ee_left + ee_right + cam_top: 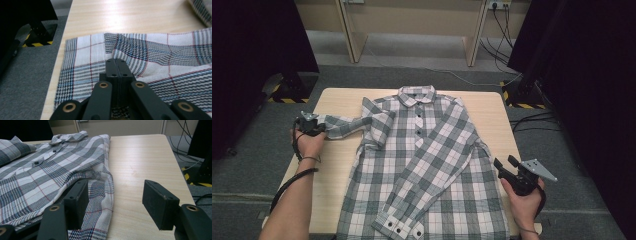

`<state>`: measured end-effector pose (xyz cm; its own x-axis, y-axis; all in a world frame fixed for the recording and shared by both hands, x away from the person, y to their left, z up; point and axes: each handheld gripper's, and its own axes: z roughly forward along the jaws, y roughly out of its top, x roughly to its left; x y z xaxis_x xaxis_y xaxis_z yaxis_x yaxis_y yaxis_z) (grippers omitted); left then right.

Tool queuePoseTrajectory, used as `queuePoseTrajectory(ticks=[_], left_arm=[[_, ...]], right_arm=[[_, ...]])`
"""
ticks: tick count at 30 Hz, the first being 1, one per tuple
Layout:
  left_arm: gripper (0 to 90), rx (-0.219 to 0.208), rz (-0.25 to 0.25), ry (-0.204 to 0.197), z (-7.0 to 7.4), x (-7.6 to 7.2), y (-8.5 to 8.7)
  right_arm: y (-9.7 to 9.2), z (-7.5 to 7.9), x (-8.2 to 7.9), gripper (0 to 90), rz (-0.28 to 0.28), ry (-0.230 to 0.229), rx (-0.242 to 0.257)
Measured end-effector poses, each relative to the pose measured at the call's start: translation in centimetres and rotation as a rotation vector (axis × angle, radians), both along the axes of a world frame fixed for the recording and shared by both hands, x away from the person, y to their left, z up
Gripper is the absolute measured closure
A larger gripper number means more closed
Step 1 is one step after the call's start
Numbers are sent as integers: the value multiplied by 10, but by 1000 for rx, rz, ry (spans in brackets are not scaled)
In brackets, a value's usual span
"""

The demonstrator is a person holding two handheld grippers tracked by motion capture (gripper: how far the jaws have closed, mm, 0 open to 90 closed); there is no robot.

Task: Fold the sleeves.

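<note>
The right tool is held wide open just beside the near edge of the checked shirt, which is spread flat on the desk, and farther off its sleeve end is pinched by the closed left tool.

My left matte-black two-jaw gripper is a squat block with a black cable looping down off it along my bare forearm, and a thin dark band circles that wrist. Up close in its own view, its jaws are flat rectangular black slabs, each dotted with small recessed screw holes, carried on black linkage bars with brass-coloured ringed pivots at the joints. My right matte-black two-jaw gripper has a pale grey three-cornered plate on top, pierced with small holes, and a black cable curling round my wrist. Its jaws are thick black pads with scuffed, dusty edges, again on brass-ringed black links.
</note>
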<state>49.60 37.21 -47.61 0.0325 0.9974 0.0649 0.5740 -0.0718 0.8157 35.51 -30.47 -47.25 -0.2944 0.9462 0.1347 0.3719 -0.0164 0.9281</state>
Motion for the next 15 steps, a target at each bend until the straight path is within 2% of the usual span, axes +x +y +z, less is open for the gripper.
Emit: queuePoseTrajectory(ticks=[5, 9, 15], left_arm=[[892, -14, 4, -86, 19, -5, 4], [892, -33, 4, -183, 39, -8, 5], [892, -34, 1, -320, 70, -14, 7]], right_arm=[[0, 0, 0, 386, 0, -1, -2], [1, 0, 0, 387, -1, -3, -5], [1, 0, 0, 387, -2, -2, -7]])
